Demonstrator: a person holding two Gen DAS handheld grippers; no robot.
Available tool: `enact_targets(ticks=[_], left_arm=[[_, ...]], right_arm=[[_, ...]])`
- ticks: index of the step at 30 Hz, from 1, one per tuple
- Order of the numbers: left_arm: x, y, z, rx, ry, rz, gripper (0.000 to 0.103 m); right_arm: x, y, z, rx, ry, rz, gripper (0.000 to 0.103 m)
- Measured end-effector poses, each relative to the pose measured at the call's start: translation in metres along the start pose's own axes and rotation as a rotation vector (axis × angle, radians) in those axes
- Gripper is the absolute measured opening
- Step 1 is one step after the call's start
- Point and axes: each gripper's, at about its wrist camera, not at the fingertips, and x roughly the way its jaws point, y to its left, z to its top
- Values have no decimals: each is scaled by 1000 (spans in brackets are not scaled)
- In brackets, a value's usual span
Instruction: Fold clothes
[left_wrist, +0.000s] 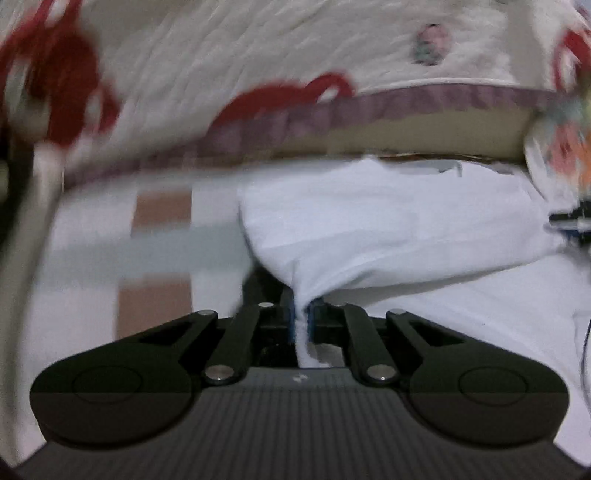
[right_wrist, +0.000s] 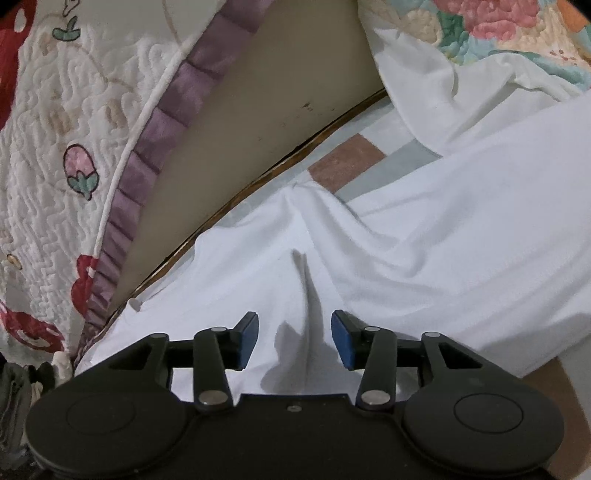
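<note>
Left gripper (left_wrist: 303, 321) jaws pinch apparently one white garment (left_wrist: 388, 229); right gripper (right_wrist: 294, 341) jaws gape, holding nothing.

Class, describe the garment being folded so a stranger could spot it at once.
Find the quilted white cover with red prints and purple frill. Below it, on a checked sheet, lies the white garment: plain and unprinted, pinched in the left gripper.
</note>
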Motion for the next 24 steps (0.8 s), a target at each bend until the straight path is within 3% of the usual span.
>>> enact_targets(ticks=[3,7,10,12,15,17,19,20,21,22,23,24], left_arm=[[13,4,-19,-29,40,-4,6],[9,9,-22,-71,40,-20,11],[2,12,-20,-62,75,-47,23],[-12,22,-15,-103,1,-140,26],[-16,46,4,-224,-124,-277,50],[4,62,21,-298,-127,-286,54],[35,72,34,-338,-68,-230,54],[51,76,39,-348,-35,-202,54],[65,78,44,-346,-6,-180,54],[75,75,47,-309,11,-183,54],[84,72,50,-270,23,-194,57],[92,69,51,-234,21,-226,62]], right_arm=[[-1,-1,-2,-1,-5,11,50],[-1,0,4,10,20,4,50],[3,6,9,-35,34,-12,52],[9,8,13,-47,32,-10,54],[22,15,19,-80,27,-8,57],[31,24,23,-124,20,-20,57],[38,36,21,-233,25,-45,56],[41,43,19,-301,31,-60,53],[43,49,16,-369,36,-76,38],[46,56,14,-437,41,-91,17],[48,61,12,-501,43,-101,8],[47,64,11,-549,34,-102,8]])
